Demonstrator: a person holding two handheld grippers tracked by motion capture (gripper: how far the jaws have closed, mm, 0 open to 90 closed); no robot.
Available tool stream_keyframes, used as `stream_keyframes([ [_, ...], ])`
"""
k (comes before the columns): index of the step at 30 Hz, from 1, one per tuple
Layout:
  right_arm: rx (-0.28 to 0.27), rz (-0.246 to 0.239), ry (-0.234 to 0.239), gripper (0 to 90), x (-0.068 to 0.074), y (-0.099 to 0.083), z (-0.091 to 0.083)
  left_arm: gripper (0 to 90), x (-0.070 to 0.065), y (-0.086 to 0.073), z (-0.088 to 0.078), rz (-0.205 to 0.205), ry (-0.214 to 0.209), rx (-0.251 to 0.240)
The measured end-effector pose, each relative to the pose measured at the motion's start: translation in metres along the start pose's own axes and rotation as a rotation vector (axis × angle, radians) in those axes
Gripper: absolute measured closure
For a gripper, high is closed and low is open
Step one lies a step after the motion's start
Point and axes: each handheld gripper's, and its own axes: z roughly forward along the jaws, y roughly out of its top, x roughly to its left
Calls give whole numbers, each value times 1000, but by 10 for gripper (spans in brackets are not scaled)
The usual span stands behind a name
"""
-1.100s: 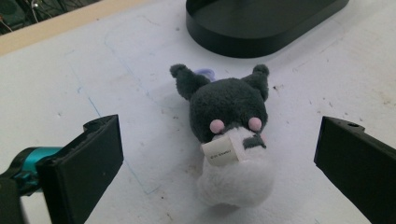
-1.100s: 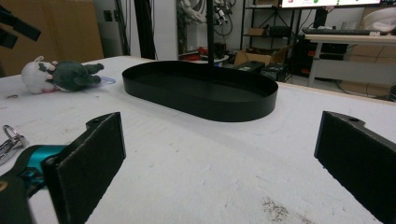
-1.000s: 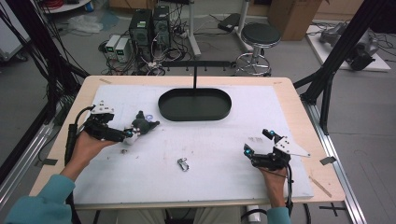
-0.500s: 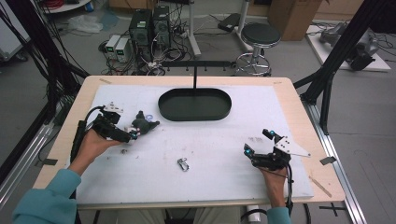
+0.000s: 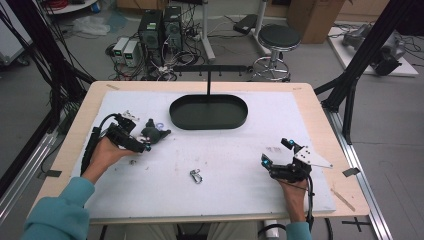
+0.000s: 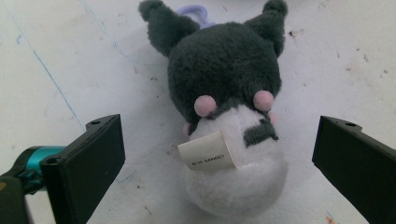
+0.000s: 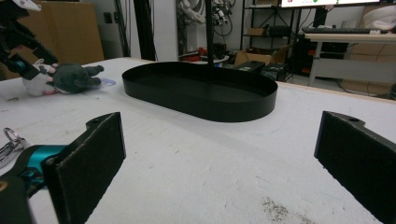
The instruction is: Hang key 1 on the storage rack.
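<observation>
Plush toy (image 6: 229, 116) lilac loop (image 6: 198, 10) cut by top edge; label print too small; keyring (image 7: 11, 140) cut by left edge

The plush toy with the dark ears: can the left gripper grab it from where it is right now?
Probably yes. The left gripper is open, with one jaw on each side of the plush toy, and nothing lies between the jaws and the toy. Closing them should catch its white end.
</observation>
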Motion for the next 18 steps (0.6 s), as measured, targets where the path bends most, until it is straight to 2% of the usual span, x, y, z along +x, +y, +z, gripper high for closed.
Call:
stream_keyframes([
  [2, -2, 3, -4, 12, 0, 0, 0, 92, -1, -1, 2, 16, -10, 16],
  [8, -2, 5, -1, 12, 0, 0, 0, 130, -2, 0, 4, 9, -14, 26],
  [12, -2, 4, -5, 12, 0, 0, 0, 173, -3, -1, 6, 22, -19, 53],
  [18, 0, 6, -4, 12, 0, 0, 0, 263, -3, 0, 7, 5, -19, 68],
])
